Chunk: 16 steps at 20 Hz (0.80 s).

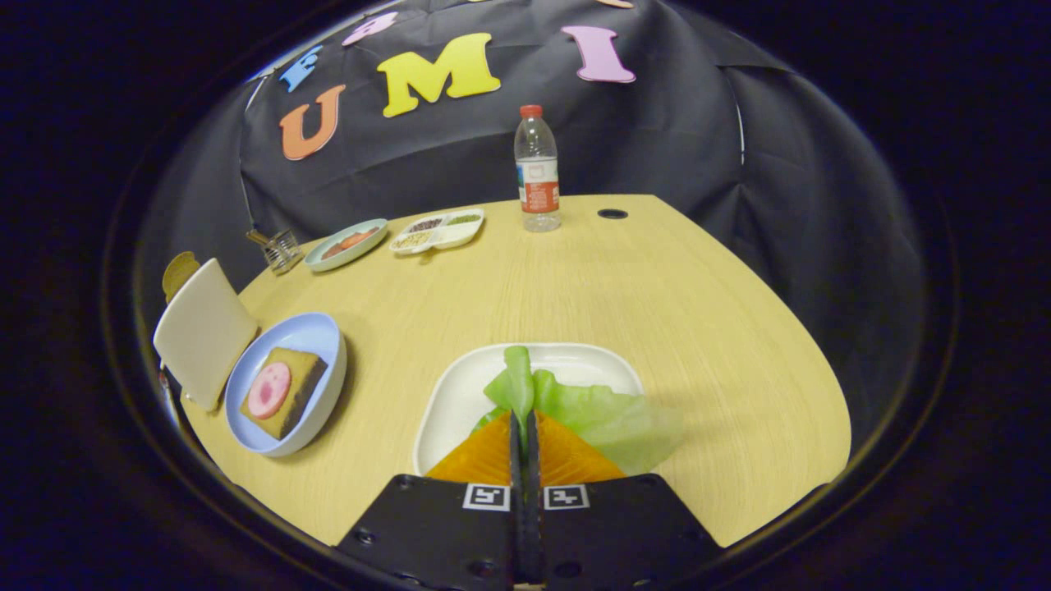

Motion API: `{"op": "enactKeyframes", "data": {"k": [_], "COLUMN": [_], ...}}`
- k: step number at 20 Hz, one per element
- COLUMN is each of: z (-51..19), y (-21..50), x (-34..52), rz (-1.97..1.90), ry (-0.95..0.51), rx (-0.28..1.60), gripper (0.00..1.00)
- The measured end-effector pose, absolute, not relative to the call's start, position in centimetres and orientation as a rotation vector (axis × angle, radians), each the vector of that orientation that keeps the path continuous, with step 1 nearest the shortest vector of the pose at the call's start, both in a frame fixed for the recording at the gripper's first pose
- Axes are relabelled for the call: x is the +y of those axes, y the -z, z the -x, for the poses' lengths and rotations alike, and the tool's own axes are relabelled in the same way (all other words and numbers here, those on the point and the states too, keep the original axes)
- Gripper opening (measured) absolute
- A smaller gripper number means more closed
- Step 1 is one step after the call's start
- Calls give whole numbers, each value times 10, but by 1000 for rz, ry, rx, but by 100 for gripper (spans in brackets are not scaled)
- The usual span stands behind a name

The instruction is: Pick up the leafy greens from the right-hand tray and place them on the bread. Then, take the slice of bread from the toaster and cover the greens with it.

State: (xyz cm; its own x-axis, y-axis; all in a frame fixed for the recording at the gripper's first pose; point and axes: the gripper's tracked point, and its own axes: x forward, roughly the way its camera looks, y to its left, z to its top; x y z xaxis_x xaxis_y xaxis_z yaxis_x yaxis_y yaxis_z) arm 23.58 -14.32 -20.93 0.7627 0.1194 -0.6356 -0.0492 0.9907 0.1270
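Note:
The leafy greens (pixel 591 414) are pale green and thin. My gripper (pixel 523 417) is shut on one fold of them, which sticks up between the fingertips. The rest of the leaf drapes to the right over the rim of the white tray (pixel 460 394) just ahead of the fingers. To the left, a slice of bread (pixel 285 392) topped with a round pink slice lies on a light blue plate (pixel 316 338). A cream-coloured toaster (pixel 203 332) stands just left of that plate, its slot hidden from me.
A water bottle (pixel 537 168) with a red cap stands at the table's far edge. Left of it lie a white divided dish (pixel 438 231), a green plate (pixel 346 245) with food, and a small wire holder (pixel 281 249). A dark hole (pixel 612 213) marks the tabletop.

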Motion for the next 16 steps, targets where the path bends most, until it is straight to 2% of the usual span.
{"op": "enactKeyframes", "data": {"k": [7, 16], "z": [-238, -228], "y": [147, 100], "x": [-138, -71], "rz": [-159, -144], "ry": [-89, -166], "rx": [541, 457], "gripper": [0, 0]}}
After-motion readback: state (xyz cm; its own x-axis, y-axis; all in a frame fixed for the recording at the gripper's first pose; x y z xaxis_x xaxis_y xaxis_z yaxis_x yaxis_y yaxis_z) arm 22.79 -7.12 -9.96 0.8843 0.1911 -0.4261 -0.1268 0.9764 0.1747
